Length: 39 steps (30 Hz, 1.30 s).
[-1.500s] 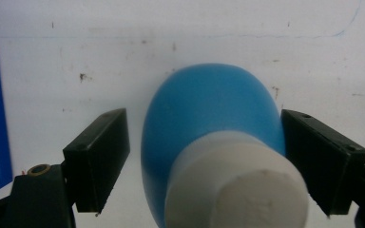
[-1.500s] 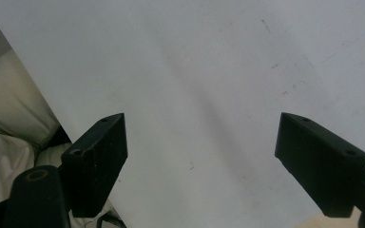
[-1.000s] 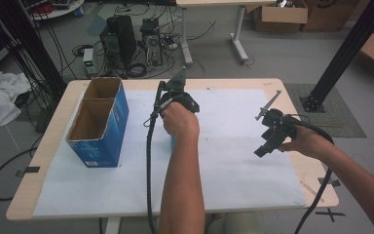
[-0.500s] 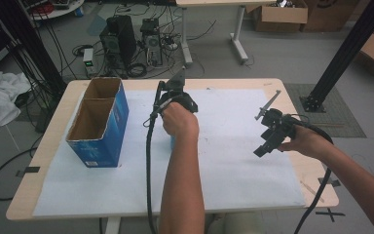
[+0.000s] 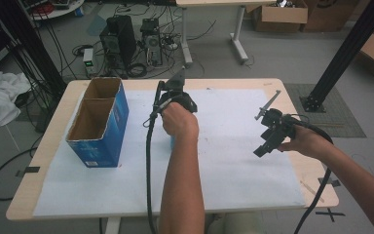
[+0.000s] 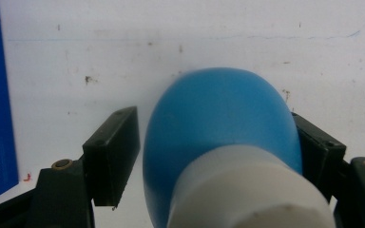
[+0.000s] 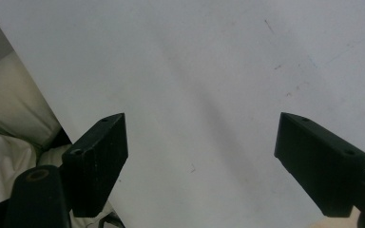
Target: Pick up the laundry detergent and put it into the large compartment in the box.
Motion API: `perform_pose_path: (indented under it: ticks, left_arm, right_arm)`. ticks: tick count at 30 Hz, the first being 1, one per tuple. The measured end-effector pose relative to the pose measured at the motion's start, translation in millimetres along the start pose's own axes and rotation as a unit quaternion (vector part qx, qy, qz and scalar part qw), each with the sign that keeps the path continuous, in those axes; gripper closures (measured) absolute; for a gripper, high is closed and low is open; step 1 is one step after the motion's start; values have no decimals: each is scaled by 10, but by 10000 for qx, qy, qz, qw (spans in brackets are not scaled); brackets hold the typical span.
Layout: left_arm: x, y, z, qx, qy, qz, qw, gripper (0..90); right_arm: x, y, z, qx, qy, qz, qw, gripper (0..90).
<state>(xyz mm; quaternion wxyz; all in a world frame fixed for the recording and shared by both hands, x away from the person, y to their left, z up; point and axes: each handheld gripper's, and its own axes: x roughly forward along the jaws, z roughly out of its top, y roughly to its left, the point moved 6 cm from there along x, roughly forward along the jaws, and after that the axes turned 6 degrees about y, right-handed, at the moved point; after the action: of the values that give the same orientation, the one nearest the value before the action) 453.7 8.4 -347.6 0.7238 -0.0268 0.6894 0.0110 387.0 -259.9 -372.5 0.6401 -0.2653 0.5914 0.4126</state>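
Two grippers: both up on my feeds, one per hand.
Left gripper (image 6: 216, 156): jaws sit around a blue object with a white end (image 6: 221, 147). Right jaw looks like it touches it, left jaw shows a small gap, so I can't tell if it's really clamped.
Blue object spot: on the white sheet (image 5: 233, 161) mid-table, under my left hand (image 5: 177, 119).
Right gripper (image 7: 199, 156): jaws spread wide, nothing between them, held above the sheet's right side.
Blue cardboard box (image 5: 100, 122): open top, two compartments, left part of the table (image 5: 19, 200).

Left gripper (image 6: 214, 156) parted, right gripper (image 7: 199, 161) wide
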Motion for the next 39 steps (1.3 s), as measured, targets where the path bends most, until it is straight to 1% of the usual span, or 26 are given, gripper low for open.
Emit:
perform_pose_path:
  ticks: [10, 12, 20, 22, 28, 32, 33, 36, 39]
  left_arm:
    - [-2, -15, 4, -2, -51, -21, 10000, 319]
    - [-5, -15, 3, 2, -62, -62, 10000, 328]
    - [-8, -27, 6, 10, -103, -111, 9999, 362]
    - [-11, -24, 6, 21, -76, -143, 9999, 370]
    - [-15, -25, 7, 25, -105, -153, 9998, 373]
    - [-25, -14, 8, 39, -78, -166, 9998, 376]
    - [-26, -14, 12, 24, -117, -185, 9998, 377]
    - [-74, 11, 19, 21, -138, -191, 9997, 377]
    - [-165, 43, 28, 32, -171, -264, 9995, 377]
  right_arm:
    - [4, -7, -8, 0, -1, 1, 10000, 185]
    - [4, -7, -7, 14, -23, 11, 10000, 185]
    - [13, -8, -6, 1, -29, 28, 10000, 185]
    - [12, -8, -7, 0, -26, 26, 10000, 186]
    - [1, -12, -11, 10, -32, 24, 10000, 186]
    - [-12, -13, -10, 12, -54, 26, 10000, 186]
    - [-21, -15, -11, 20, -65, 26, 10000, 187]
    - [-27, -17, -13, 33, -83, 36, 10000, 187]
    - [-41, -19, -13, 33, -96, 25, 9999, 187]
